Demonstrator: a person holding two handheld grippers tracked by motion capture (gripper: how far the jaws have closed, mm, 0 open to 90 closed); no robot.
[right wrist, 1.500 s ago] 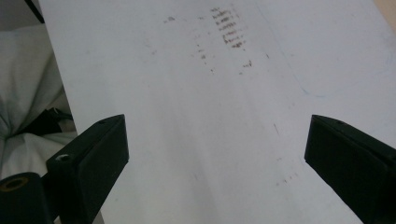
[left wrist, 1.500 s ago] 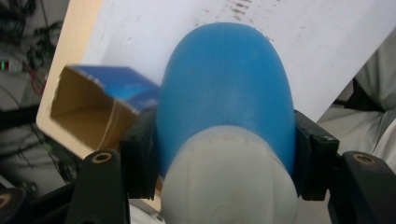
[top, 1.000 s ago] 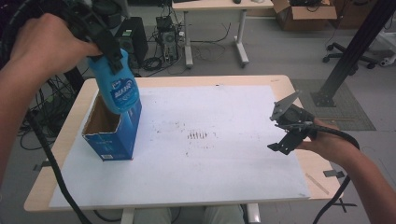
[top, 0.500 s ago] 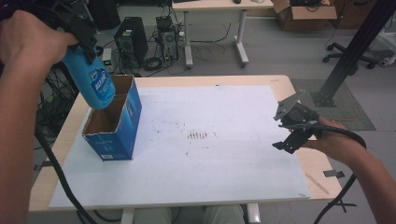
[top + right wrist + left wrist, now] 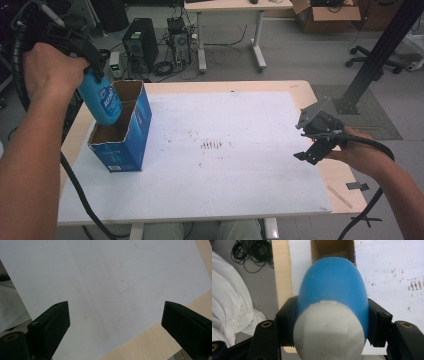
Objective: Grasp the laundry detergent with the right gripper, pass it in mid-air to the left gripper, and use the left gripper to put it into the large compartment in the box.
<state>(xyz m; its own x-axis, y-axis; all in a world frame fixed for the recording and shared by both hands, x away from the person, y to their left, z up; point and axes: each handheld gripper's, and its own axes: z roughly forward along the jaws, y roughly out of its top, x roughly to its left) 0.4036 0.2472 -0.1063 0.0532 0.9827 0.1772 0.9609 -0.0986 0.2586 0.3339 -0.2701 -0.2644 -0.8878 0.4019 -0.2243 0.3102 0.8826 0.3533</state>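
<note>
- The left gripper (image 5: 95,75) clamps its jaws on the blue bottle (image 5: 101,100), white cap toward the gripper.
- The bottle's long axis slants down into the open blue box (image 5: 131,131) on the surface (image 5: 240,125).
- The box rim hides the bottle's base.
- The right gripper (image 5: 310,142) hangs wide open, empty.

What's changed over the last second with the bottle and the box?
The left gripper, clamped on the blue bottle throughout, swung it out left of the blue box and brought it back down over the opening. The box, the right gripper with jaws open, and the white sheet stayed put.
</note>
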